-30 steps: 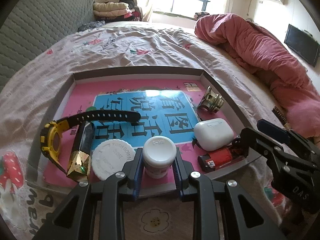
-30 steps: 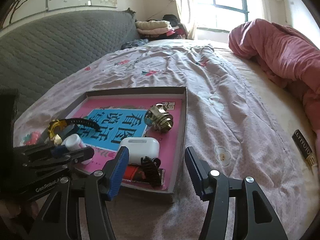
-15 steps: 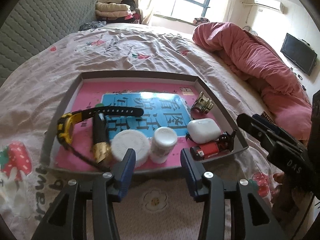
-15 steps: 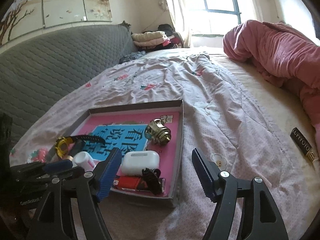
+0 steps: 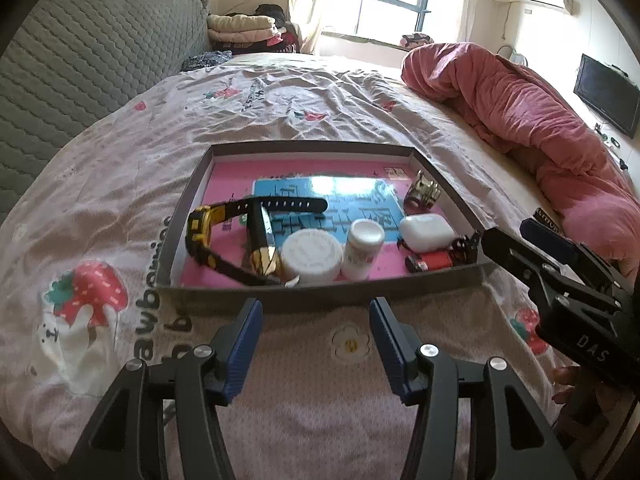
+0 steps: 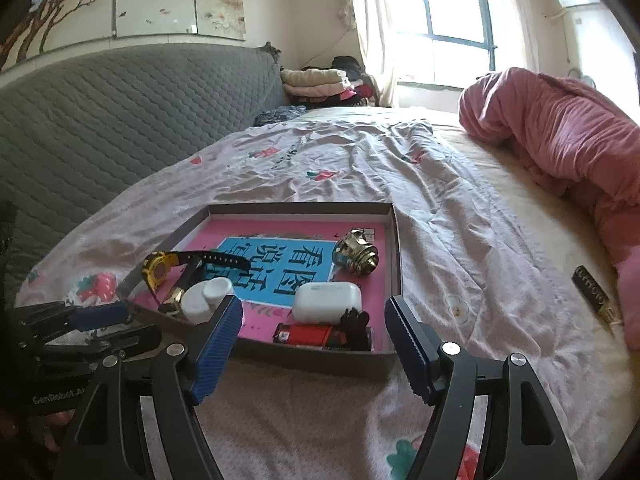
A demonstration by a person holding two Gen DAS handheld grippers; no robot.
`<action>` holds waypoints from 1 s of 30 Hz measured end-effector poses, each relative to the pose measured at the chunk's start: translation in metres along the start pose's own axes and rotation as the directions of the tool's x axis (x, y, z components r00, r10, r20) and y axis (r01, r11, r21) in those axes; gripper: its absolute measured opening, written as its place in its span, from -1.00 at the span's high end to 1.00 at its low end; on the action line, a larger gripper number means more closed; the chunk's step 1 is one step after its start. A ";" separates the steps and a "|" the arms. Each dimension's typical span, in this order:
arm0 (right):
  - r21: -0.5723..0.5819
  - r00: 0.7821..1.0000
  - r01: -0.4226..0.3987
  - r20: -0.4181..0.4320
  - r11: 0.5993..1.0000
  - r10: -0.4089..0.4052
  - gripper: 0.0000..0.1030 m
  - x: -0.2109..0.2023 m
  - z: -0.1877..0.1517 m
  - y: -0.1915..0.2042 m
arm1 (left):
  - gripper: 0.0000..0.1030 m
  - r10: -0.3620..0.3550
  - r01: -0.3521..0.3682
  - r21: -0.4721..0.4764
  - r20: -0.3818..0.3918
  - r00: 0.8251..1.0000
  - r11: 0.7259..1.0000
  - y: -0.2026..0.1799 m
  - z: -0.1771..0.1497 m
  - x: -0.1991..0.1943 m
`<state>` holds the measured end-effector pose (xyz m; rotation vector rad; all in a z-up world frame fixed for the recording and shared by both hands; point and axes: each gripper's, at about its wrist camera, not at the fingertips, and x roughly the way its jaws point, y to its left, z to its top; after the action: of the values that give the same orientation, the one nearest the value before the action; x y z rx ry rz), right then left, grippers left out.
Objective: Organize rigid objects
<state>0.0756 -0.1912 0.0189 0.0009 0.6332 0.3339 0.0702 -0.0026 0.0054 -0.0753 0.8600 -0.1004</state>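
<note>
Tray on the bed is holding my sorted items in a row, the white bottle just released, while I am keeping both hand-held grippers, left and right, open and empty, the left's jaws having just been opening.

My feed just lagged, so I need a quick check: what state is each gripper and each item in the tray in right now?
left gripper: open, empty, just been opening
right gripper: open, empty
small white bottle: upright, capped, released in the tray
white round jar: lid on
white earbud case: closed, lying flat
yellow watch: unbuckled, strap spread out
red lighter: lying flat
gold metal piece: on its side
</note>
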 end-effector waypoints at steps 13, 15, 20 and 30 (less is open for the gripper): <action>-0.024 1.000 0.001 -0.009 1.000 -0.001 -0.46 -0.027 -0.018 0.032 | -0.07 0.091 -0.091 -0.031 -0.002 0.996 0.995 0.011 -0.015 -0.023; -0.035 1.000 0.008 -0.012 0.999 -0.009 -0.46 -0.030 -0.020 0.035 | -0.07 0.104 -0.104 -0.034 -0.004 0.995 0.994 0.014 -0.018 -0.025; -0.058 1.000 0.023 -0.014 0.998 -0.023 -0.46 -0.040 -0.026 0.043 | -0.07 0.096 -0.097 -0.021 -0.020 0.995 0.995 0.016 -0.027 -0.030; -0.095 0.999 0.041 -0.028 0.995 -0.044 -0.46 -0.059 -0.039 0.056 | -0.07 0.070 -0.071 -0.038 -0.024 0.997 0.997 0.019 -0.036 -0.047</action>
<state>-0.0088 -0.1599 0.0276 -0.1083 0.6455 0.3226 0.0132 0.0208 0.0151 -0.0802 0.8868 -0.0189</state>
